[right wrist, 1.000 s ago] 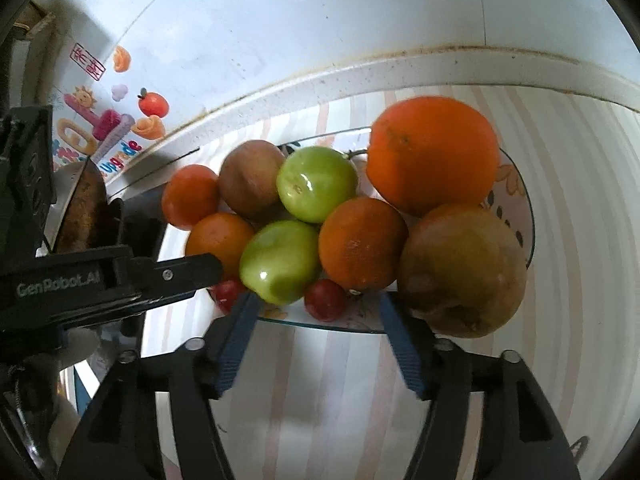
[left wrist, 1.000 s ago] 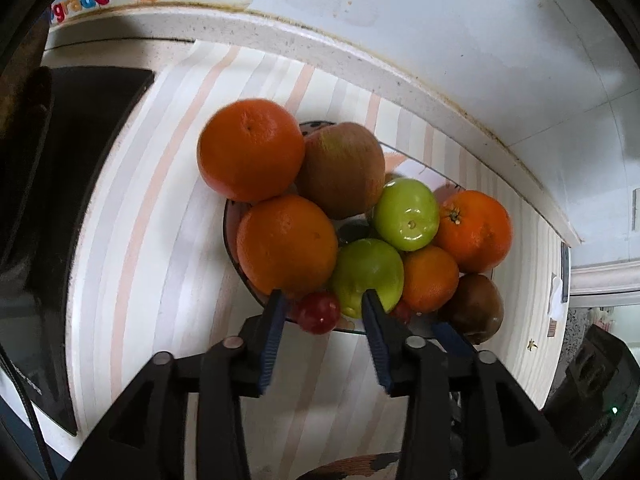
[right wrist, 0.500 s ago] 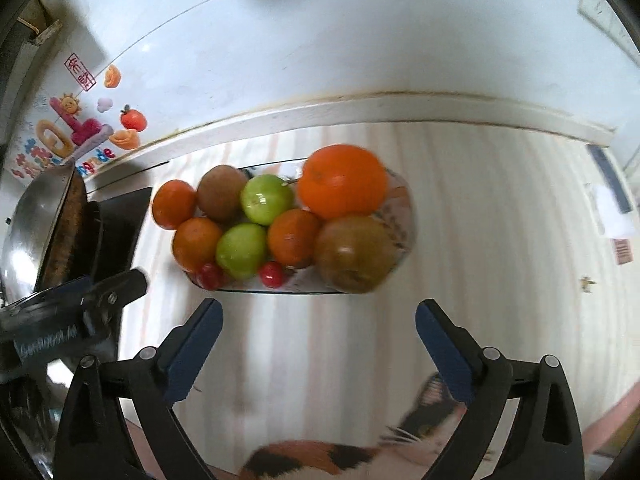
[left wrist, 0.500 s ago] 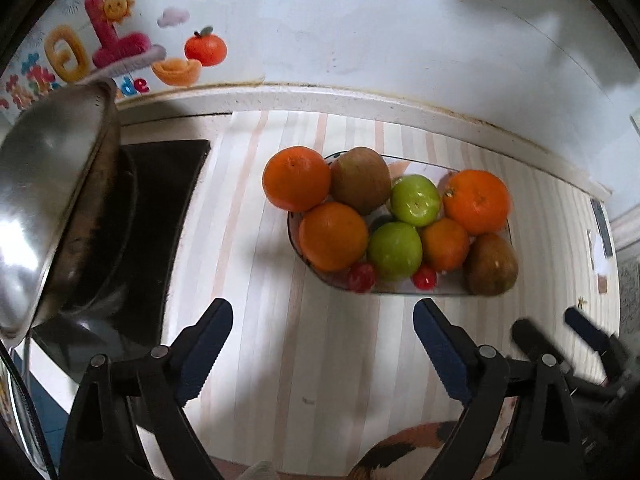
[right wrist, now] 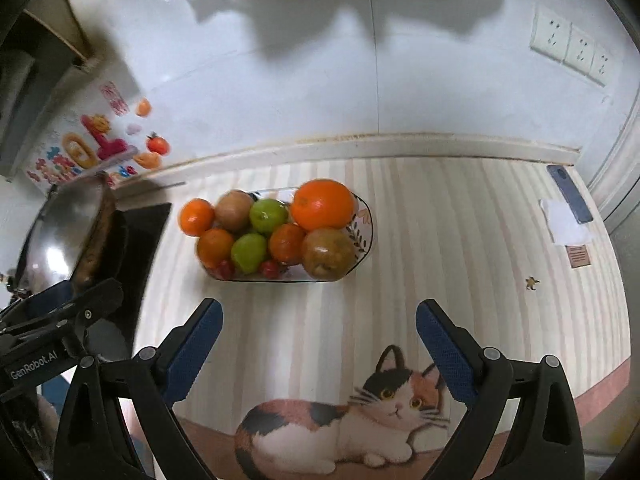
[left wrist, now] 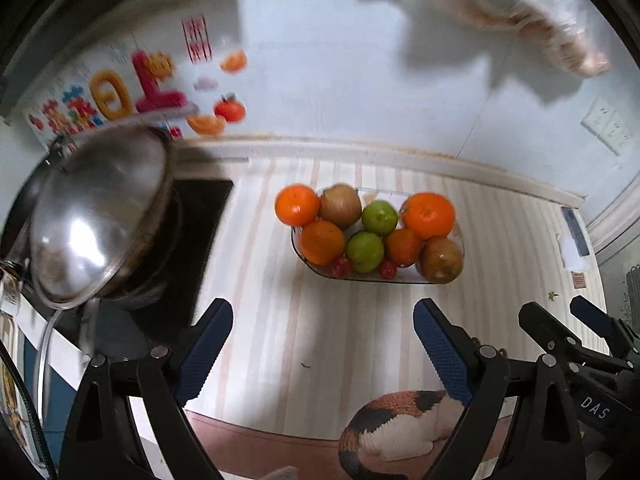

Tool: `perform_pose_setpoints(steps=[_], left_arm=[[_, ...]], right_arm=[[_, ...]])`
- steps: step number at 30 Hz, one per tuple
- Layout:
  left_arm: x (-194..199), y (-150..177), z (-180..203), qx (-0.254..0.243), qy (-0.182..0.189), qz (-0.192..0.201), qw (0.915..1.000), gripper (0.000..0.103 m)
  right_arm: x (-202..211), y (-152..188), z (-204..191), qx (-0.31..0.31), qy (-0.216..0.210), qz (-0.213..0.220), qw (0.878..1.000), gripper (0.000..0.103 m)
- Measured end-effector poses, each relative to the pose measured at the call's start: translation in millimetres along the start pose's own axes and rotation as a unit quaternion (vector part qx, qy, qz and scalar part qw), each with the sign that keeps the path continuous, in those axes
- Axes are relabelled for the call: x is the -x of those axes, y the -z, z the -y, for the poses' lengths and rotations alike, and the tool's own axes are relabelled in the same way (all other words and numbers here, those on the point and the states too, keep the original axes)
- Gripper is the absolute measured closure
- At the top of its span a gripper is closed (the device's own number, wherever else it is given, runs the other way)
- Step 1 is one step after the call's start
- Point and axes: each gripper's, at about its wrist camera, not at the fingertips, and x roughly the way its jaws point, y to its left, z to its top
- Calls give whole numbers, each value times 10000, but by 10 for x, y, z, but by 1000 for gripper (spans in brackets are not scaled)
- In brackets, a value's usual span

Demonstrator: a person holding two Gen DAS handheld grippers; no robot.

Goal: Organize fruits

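Both claws wide apart and empty, fruit piled in the glass dish.

The left gripper (left wrist: 323, 342) sits at the bottom of its picture with its blue pads spread wide and nothing between them. The right gripper (right wrist: 319, 340) is the same: pads far apart, nothing held. Past the pads lies the striped mat (right wrist: 440, 240) with a cat picture (right wrist: 360, 420) near the bottom edge. In the middle of each picture is the glass dish (right wrist: 362, 236), full of fruit: oranges (right wrist: 322, 205), green apples (right wrist: 269, 215), brown pears (right wrist: 328, 254) and little red cherry tomatoes (right wrist: 269, 268) at the front rim. A shiny metal wok (left wrist: 100, 216) stands at the left. The fruit looks all put away, so the job seems nearly done. To finish well, lift the claws away gently and do not bump the pile, because round fruit rolls off easily.
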Motion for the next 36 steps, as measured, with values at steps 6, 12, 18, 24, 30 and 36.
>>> perform_pose_setpoints(steps=[6, 12, 18, 24, 30, 36], left_arm=[[583, 233, -53, -145, 143, 381, 9991, 10], [1101, 585, -133, -279, 301, 651, 9970, 10], [1605, 942, -155, -439, 405, 889, 9942, 10], [1961, 1194, -149, -524, 408, 1085, 9919, 10], [2150, 1320, -150, -454, 305, 1214, 9911, 10], [2197, 1337, -134, -294, 204, 1274, 9912, 10]], right_arm=[[654, 270, -145, 72, 32, 383, 9992, 4], [1372, 662, -256, -40, 126, 733, 9972, 4], [1967, 1066, -369, -57, 293, 1015, 9944, 4], [2446, 1428, -392, -80, 306, 1204, 9922, 4], [2712, 1568, -374, -40, 131, 1343, 9908, 4], [2753, 1594, -297, -55, -45, 1257, 9920, 4]])
